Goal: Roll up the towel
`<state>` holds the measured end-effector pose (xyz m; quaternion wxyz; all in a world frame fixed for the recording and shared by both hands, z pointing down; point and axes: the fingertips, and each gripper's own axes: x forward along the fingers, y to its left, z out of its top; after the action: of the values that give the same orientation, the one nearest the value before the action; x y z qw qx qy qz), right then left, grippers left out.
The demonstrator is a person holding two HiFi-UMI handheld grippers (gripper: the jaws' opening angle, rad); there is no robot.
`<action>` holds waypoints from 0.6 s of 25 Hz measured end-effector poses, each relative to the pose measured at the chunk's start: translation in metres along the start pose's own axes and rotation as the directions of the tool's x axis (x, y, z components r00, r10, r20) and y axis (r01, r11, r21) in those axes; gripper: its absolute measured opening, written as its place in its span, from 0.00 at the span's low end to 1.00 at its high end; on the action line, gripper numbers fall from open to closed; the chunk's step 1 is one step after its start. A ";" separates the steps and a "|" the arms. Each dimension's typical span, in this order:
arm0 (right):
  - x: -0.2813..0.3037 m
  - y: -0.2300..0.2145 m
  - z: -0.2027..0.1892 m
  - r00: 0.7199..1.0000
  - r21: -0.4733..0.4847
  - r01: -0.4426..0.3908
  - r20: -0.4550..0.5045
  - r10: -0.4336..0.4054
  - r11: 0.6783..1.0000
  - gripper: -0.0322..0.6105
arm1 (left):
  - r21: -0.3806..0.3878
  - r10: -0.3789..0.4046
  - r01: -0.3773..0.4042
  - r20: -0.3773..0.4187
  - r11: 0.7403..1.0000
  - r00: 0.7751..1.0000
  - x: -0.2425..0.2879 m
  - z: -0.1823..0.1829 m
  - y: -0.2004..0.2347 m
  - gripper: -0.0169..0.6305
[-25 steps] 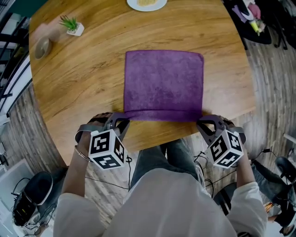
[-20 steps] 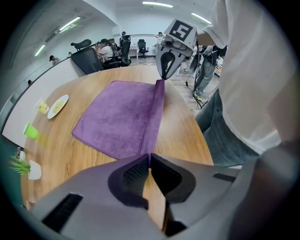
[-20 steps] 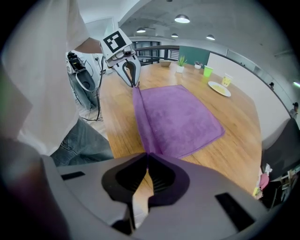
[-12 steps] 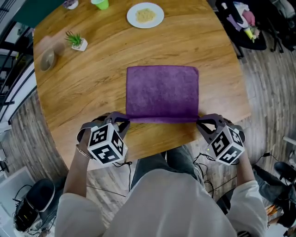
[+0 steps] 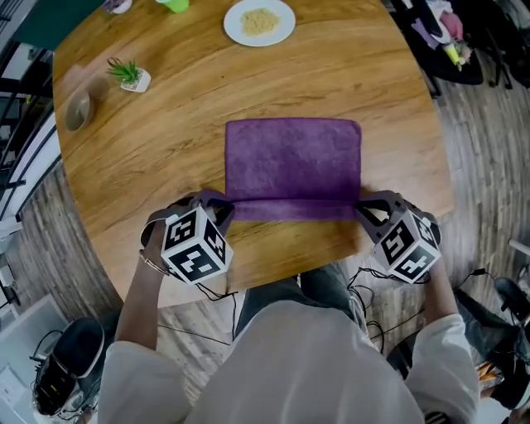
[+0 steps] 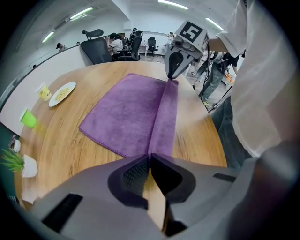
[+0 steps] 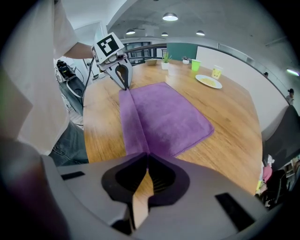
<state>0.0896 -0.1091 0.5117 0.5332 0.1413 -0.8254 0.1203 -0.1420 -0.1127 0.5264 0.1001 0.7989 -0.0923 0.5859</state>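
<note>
A purple towel (image 5: 293, 161) lies flat on the round wooden table (image 5: 166, 166). Its near edge is turned over into a folded band (image 5: 293, 209). My left gripper (image 5: 225, 207) is shut on the band's left end, and my right gripper (image 5: 361, 207) is shut on its right end. In the left gripper view the left gripper (image 6: 149, 154) pinches the towel (image 6: 131, 112), and the right gripper (image 6: 171, 77) holds the far end. The right gripper view mirrors this: the right gripper (image 7: 146, 154) pinches the towel (image 7: 159, 112), with the left gripper (image 7: 125, 86) at the other end.
A white plate of food (image 5: 260, 21), a green cup (image 5: 175, 5), a small potted plant (image 5: 128, 74) and a bowl (image 5: 76, 108) sit at the far side of the table. The table's near edge (image 5: 273, 277) runs just behind both grippers, over the person's knees.
Both grippers have carried the towel's near edge away from the person, over the towel. The flat part now looks shorter and the folded band a little wider.
</note>
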 end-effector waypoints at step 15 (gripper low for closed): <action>-0.014 -0.011 0.001 0.993 0.041 0.109 0.050 -0.111 0.993 0.19 | -0.021 0.095 -0.094 0.042 0.995 0.995 -0.024 -0.008 0.010 0.21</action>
<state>0.0983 -0.1185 0.4987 0.5144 0.1999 -0.8276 0.1024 -0.1593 -0.1194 0.5060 0.0780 0.8050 -0.1378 0.5718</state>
